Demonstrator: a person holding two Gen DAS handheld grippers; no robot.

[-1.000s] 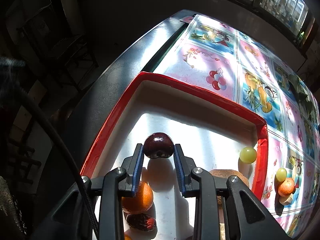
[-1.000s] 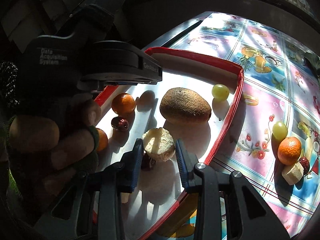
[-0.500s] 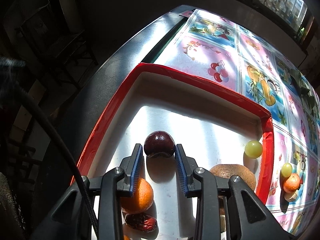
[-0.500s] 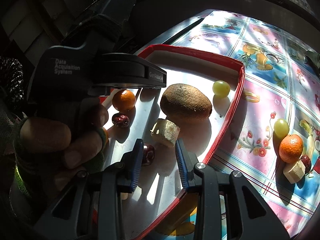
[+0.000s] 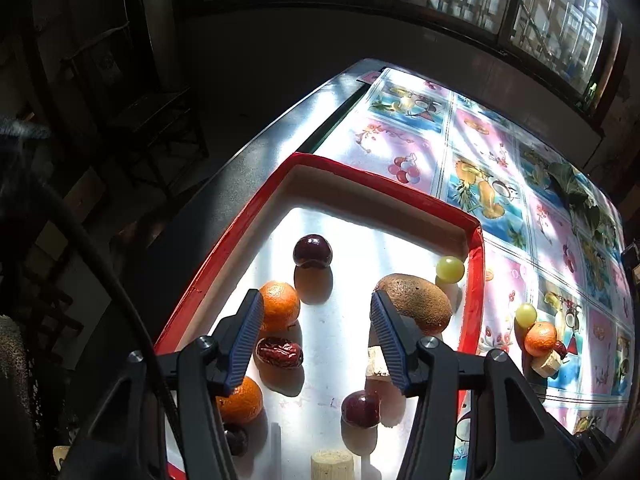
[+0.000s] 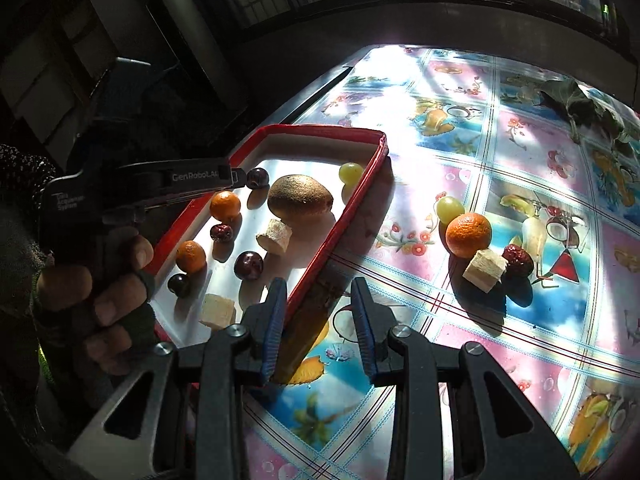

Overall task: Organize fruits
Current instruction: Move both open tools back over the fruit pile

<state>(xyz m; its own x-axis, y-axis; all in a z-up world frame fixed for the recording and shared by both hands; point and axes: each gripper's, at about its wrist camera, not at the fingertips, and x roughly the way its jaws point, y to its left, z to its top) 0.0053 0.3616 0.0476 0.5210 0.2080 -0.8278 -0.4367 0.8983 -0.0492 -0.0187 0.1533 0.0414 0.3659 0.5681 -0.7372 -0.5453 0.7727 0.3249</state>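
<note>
A red-rimmed white tray (image 5: 384, 186) (image 6: 352, 204) holds a dark cherry (image 5: 312, 251), tangerines (image 5: 280, 306), a red date (image 5: 279, 353), a kiwi (image 5: 414, 303) (image 6: 300, 200), a green grape (image 5: 449, 269), pale cubes (image 6: 275, 235) and another cherry (image 5: 361, 408). My left gripper (image 5: 316, 340) is open and empty above the tray. My right gripper (image 6: 320, 320) is open and empty over the tray's near right rim. On the tablecloth lie a grape (image 6: 449, 207), a tangerine (image 6: 468, 235), a cube (image 6: 485, 269) and a date (image 6: 518, 260).
The fruit-print tablecloth (image 6: 520, 140) covers the table to the right of the tray. Dark leaves (image 6: 588, 108) lie at the far right. The table's left edge (image 5: 240, 168) drops to a dark floor with chairs. The hand holding the left gripper (image 6: 100, 280) is left of the tray.
My left gripper opened, let go of the dark cherry in the tray and pulled back. My right gripper dropped the pale cube into the tray and moved right, over the rim.
</note>
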